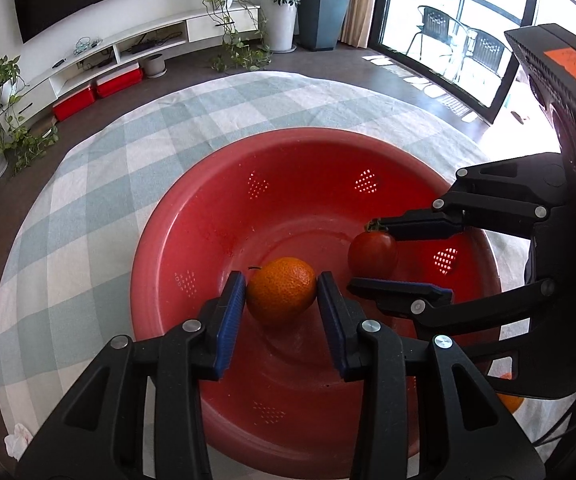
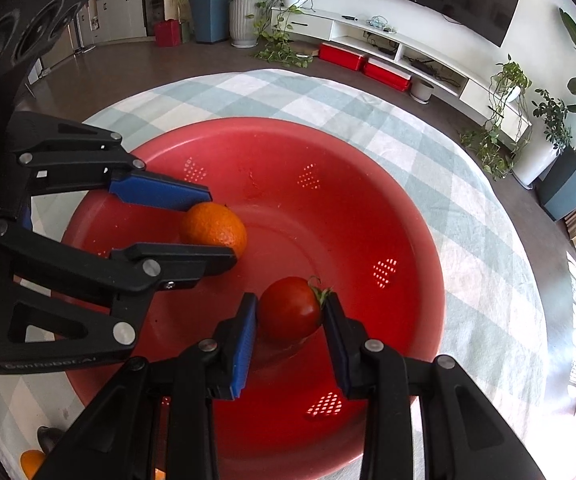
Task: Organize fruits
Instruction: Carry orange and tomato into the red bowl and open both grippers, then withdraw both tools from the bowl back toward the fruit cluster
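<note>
A: Where does the fruit sit?

B: Both pieces are inside the big round red plastic colander bowl [image 1: 176,216] with the small perforated patches in its wall. It rests on the desk under a pale green-and-white checked cloth [image 1: 88,184]. The round orange tangerine with dimpled skin [image 1: 281,286] is low in the bowl, left of the glossy red tomato with a green stem [image 1: 372,254] – the two are near but apart.

A: And the left tool?

B: The left tool [image 1: 281,292] points down into the bowl with the tangerine between its blue-padded fingers [image 1: 234,304]. The pads sit right at the fruit's sides; the right-hand one may show a sliver of gap, though the fisheye view makes that hard to judge. The jaws are only partly open.

A: The right one?

B: The right tool [image 2: 290,312] straddles the tomato [image 2: 291,307] the same way. Its left pad looks to be touching; the far pad meets the stem end. Narrow opening, fruit-wide – I cannot say whether it presses.

A: Anything outside the bowl?

B: A bit of another orange fruit [image 2: 32,462] shows at the lower left edge of the right wrist view.
</note>
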Demonstrator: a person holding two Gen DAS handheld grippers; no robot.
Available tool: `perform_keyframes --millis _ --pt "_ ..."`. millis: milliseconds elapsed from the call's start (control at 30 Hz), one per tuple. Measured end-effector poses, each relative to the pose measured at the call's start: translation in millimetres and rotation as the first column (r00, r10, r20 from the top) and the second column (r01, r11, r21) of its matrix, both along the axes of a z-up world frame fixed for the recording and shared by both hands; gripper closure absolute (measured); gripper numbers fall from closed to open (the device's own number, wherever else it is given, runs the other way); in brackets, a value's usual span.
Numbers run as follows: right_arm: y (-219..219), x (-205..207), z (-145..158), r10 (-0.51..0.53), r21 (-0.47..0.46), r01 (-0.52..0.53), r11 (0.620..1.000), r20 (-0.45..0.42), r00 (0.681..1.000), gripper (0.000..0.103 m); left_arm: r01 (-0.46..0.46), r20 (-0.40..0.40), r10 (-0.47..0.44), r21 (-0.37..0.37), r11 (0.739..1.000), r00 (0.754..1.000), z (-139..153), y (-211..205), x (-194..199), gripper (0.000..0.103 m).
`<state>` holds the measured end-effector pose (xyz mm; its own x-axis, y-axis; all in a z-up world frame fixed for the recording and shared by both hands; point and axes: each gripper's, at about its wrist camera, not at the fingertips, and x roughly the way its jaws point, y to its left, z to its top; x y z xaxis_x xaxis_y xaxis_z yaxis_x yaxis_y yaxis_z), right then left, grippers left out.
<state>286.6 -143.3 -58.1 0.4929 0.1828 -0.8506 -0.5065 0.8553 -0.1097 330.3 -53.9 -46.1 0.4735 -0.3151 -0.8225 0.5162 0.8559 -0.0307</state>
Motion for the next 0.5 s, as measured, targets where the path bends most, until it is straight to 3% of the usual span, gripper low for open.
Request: perform_keyframes --millis 200,433,500 --pt "1 -1 2 0.000 -0.005 0.001 1.000 0.012 1.000 0.051 -0.006 0.005 0.006 -0.022 1.000 1.000 4 2 0 0.055" --pt "-2 -7 13 -0.016 -0.005 0.016 1.000 0.039 0.999 0.048 -0.032 0.031 0.034 -0.054 0.998 0.999 17 9 -6 0.044" --pt "-6 -14 22 -0.026 0.003 0.025 1.000 0.063 0.998 0.046 -0.045 0.057 0.049 -0.078 0.996 0.997 28 15 -12 0.036"
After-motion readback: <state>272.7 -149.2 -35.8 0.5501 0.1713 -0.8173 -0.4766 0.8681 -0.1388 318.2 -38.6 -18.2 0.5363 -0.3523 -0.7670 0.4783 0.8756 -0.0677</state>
